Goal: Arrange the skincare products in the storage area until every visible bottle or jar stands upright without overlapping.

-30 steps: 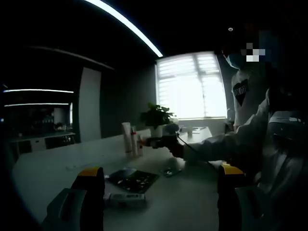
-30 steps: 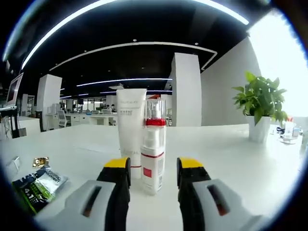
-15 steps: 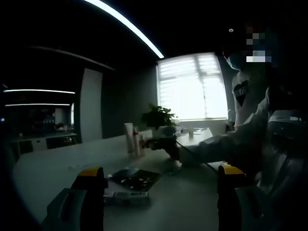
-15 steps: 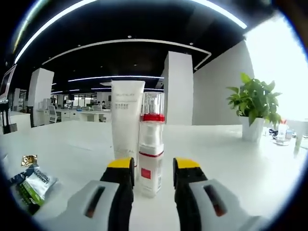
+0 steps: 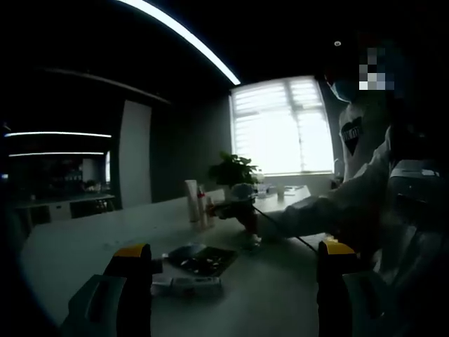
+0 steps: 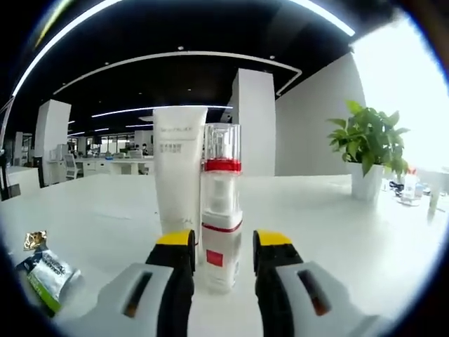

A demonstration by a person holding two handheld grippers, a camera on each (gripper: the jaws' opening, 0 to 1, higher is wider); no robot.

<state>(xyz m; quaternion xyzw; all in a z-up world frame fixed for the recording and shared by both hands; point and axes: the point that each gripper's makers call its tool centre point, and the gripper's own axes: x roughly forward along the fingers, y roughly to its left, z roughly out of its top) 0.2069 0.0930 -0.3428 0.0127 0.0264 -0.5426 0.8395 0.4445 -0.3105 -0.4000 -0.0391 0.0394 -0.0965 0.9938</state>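
A clear-capped bottle with a red collar stands upright on the white table. Just behind it, to its left, a white tube stands on its cap. My right gripper is open, with one jaw on each side of the bottle's base and a thin gap on both sides. My left gripper is open wide, low over the table. Ahead of it a small white tube lies flat beside a dark sachet. Farther off, a person's hand holds the right gripper against the standing tube.
A green sachet and a small gold packet lie at the left of the right gripper view. A potted plant stands at the back right near the window. The person's sleeve reaches across the table.
My right gripper has moved closer to the bottle, which now looks larger and sits deeper between the jaws. The left gripper has barely moved.
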